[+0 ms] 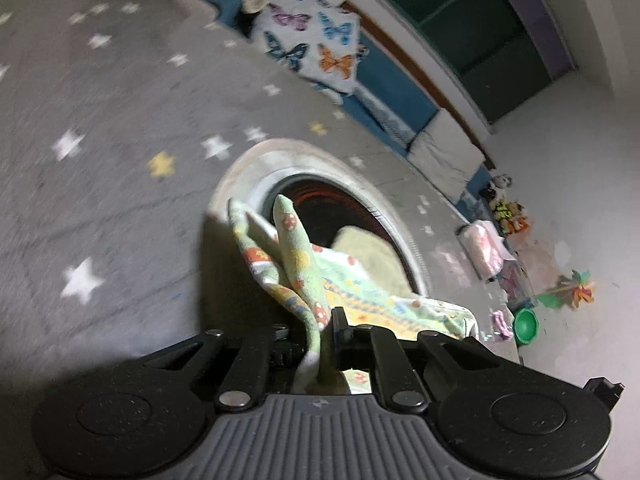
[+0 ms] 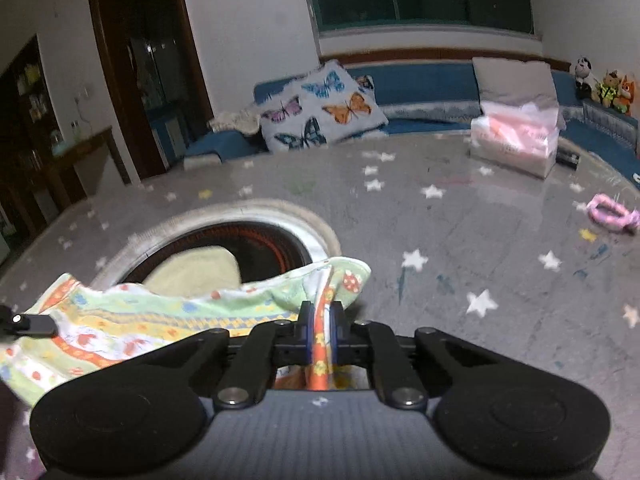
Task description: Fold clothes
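Left gripper was closed on a bunched edge of the patterned cloth; the fabric ran up between its fingers and stood in a narrow ridge just ahead of them. Cloth was pale green with mushroom prints and yellow, orange and blue bands.

Right gripper was also closed on the cloth, pinching an orange-striped fold between its blue-edged pads. From that grip the cloth stretched away to the left of the right wrist view, where the tip of the left gripper showed at the frame edge, touching the fabric.

The cloth hung between the two grippers over the grey star-print table cover, partly above a round opening in the tabletop with a dark interior and reddish rings. A pale yellow item lay inside the opening.

Further back: butterfly cushion on a blue bench, a clear bag of pink and white items on the table, pink loop object near the right edge. Both views were slightly blurred.
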`<state>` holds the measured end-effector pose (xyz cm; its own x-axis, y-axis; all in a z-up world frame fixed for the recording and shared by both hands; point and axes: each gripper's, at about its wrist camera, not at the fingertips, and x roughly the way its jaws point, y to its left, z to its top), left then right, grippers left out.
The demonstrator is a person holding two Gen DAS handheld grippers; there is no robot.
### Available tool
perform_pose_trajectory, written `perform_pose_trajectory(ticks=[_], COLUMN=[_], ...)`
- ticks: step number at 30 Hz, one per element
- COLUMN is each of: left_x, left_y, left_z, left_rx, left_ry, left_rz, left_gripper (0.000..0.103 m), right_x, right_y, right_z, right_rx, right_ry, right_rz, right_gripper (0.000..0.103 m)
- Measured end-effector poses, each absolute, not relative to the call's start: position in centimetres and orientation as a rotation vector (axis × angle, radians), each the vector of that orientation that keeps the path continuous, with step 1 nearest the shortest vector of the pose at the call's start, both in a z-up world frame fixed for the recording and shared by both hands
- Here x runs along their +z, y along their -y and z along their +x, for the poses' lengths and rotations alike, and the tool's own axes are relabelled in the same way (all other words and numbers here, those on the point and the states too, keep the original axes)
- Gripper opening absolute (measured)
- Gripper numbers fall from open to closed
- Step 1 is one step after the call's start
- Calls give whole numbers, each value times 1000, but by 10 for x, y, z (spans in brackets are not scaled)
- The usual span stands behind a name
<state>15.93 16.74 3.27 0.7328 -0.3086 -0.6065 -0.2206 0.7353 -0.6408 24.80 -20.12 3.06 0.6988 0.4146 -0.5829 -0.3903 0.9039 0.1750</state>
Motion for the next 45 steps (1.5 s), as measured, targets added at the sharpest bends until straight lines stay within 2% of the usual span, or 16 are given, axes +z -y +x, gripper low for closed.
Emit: perform_pose_trajectory(ticks=[6, 15, 26, 29, 30, 31, 34, 41, 45], left_x=[61, 56, 37, 32, 31, 32, 40, 46, 43], left_y=[-116, -30, 43, 46, 46, 46, 45, 62, 77], left_z=[195, 260, 303, 301, 299, 298, 296, 307, 319], left_rx=[-157, -274, -333, -290, -271, -253, -216, -259, -297], left_ry=[-744, -789, -876, -890, -888, -881, -847, -809, -799], left_rz=[-663, -608, -445, -370, -343, -315, -258, -231, -205], left_gripper=[10, 10, 12, 22, 33, 40, 47, 45, 33], right_x=[56, 71, 40, 26, 23, 22, 24, 14, 3], right_y=[239, 319, 382, 390, 392, 394, 393, 363, 348], right_z=[243, 259, 288, 296, 297, 298, 297, 313, 325], right_rx=[370, 188, 13, -29, -42, -47, -13, 169, 200], right_ry=[-599, -560, -612, -660, -666, -668, -657, -715, -737], right_rz=[43, 45, 63, 73, 77, 83, 104, 176, 169], right_gripper=[7, 7, 7, 9, 11, 11, 11, 11, 11])
